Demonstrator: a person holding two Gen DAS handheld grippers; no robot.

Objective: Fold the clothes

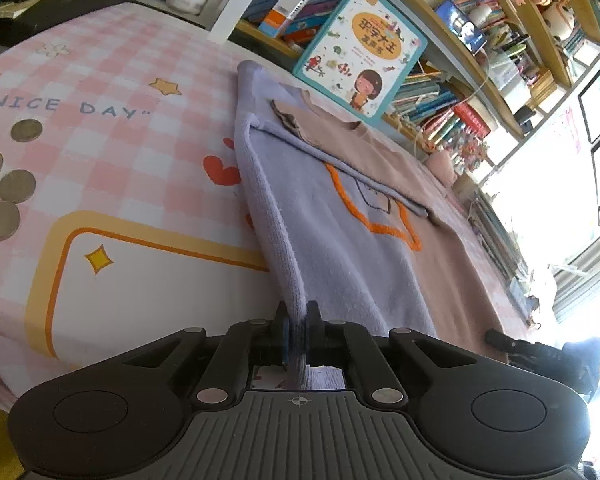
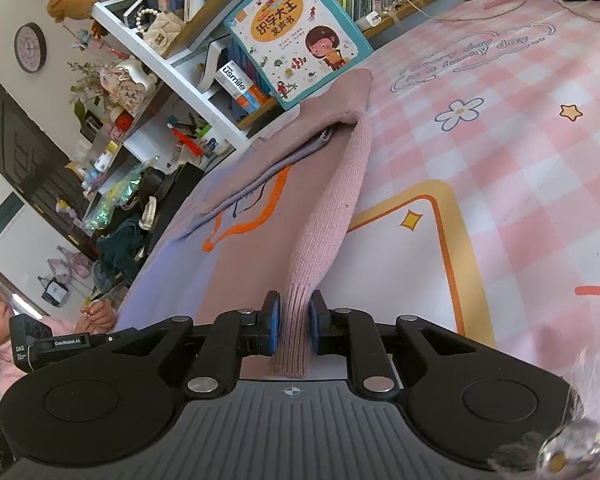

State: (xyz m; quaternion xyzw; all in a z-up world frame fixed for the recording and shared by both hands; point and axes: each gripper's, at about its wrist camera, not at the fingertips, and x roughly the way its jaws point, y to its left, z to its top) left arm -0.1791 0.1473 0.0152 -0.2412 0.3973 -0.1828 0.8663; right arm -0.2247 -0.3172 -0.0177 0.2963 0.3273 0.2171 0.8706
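Soft knitted sweater [image 1: 340, 240], lilac and dusty pink, ribbed cuff clamped between blue rubbery pads [image 2: 274, 320] of right gripper [image 2: 294, 322]. Matt black plastic left gripper [image 1: 298, 330]. Smooth printed cloth [image 1: 120, 140] spread beneath. Glossy book cover [image 2: 296, 28] seen beyond.

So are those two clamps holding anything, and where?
Yes. The left gripper pinches the sweater's lilac edge; the right gripper pinches its pink ribbed cuff.

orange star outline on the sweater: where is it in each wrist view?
Left wrist: the orange star outline sits right of centre on the sweater, beyond the left gripper.
Right wrist: it sits left of centre, left of the pink sleeve held in the right gripper.
Shared landmark: the teal picture book leaning against the shelves.
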